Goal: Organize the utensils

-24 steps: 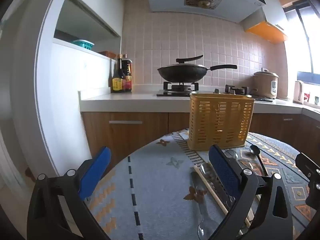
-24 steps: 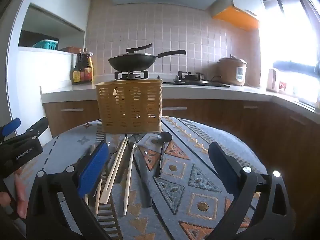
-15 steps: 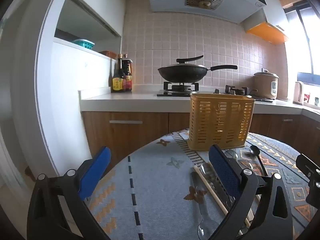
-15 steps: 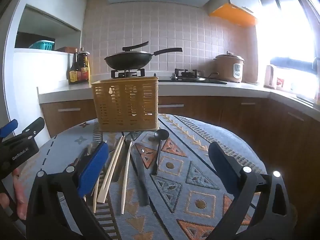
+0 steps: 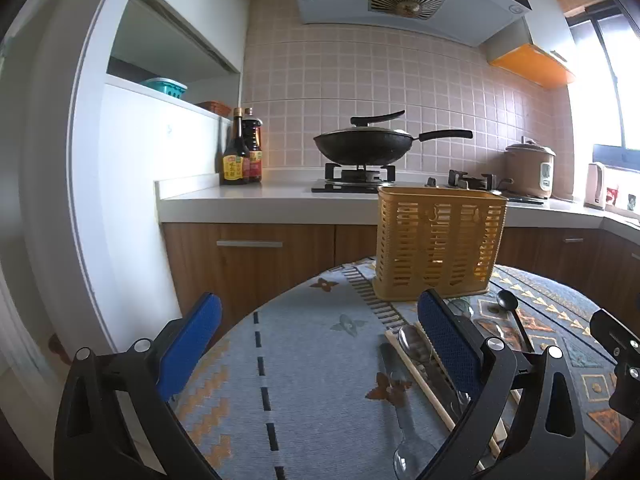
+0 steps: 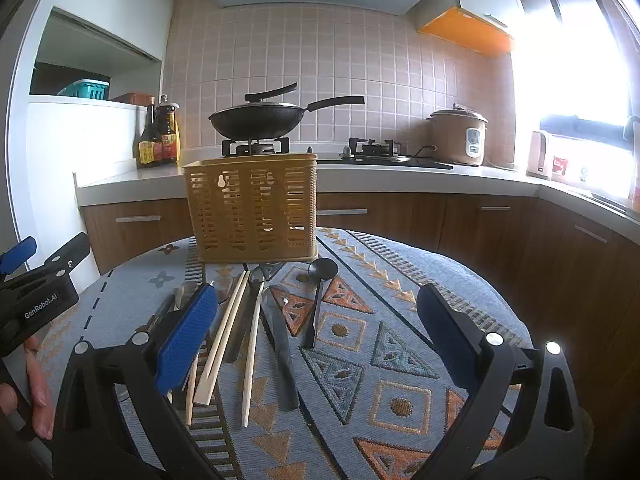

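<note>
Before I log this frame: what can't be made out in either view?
- Basket inside: both views, slotted walls and low angle hide any contents.
- Clear spoons: right view, that tool's blue finger covers them.
- Chopsticks: left view, near ends hidden behind that tool's frame.
- Bottle labels: too small to read.

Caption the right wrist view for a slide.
Open right gripper above wooden chopsticks, black spoon and other utensils lying before a yellow slotted plastic basket on a patterned tablecloth.

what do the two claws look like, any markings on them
Both claws, left and right, have black angular frames with silver rivets and blue textured pads. White "GenRobot.AI" lettering shows on the left one's black body. No cables or sleeves visible.
</note>
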Action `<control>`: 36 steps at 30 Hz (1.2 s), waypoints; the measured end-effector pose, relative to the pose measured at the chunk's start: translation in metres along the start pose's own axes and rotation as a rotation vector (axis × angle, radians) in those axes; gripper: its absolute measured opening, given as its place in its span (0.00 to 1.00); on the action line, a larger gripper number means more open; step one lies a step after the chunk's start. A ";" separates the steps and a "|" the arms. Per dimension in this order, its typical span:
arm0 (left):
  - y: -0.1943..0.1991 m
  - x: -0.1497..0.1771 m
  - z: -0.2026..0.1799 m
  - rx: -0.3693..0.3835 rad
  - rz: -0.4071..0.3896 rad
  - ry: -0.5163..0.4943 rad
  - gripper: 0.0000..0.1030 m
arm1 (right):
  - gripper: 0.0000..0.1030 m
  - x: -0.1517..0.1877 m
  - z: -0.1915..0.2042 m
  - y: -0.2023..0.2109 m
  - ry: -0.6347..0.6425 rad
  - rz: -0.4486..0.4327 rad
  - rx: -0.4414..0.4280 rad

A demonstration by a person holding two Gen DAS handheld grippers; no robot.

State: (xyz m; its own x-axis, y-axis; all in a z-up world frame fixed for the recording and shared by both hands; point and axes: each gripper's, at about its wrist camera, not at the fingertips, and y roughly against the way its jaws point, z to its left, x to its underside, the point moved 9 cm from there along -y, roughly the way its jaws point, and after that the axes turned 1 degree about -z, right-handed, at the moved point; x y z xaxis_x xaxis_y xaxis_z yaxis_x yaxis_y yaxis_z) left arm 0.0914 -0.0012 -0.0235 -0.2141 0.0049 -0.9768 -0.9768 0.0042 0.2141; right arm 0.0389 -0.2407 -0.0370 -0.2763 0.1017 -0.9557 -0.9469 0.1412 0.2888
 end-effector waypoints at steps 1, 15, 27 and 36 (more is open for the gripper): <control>0.000 0.000 0.000 0.000 -0.001 0.001 0.93 | 0.93 0.000 0.000 0.000 -0.001 0.000 0.000; 0.000 -0.001 0.000 0.001 0.000 0.002 0.93 | 0.93 0.001 -0.002 0.000 -0.010 0.004 -0.002; 0.000 -0.001 0.000 0.002 0.000 0.003 0.93 | 0.93 0.001 -0.002 -0.001 -0.011 0.007 -0.002; -0.001 -0.001 0.000 0.002 0.001 0.003 0.93 | 0.93 0.001 -0.002 -0.001 -0.011 0.008 -0.002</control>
State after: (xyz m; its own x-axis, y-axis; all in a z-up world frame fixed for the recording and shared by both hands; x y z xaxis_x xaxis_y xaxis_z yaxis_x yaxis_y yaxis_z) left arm 0.0924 -0.0011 -0.0227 -0.2150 0.0015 -0.9766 -0.9766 0.0064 0.2150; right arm 0.0389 -0.2426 -0.0385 -0.2819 0.1132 -0.9528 -0.9452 0.1380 0.2960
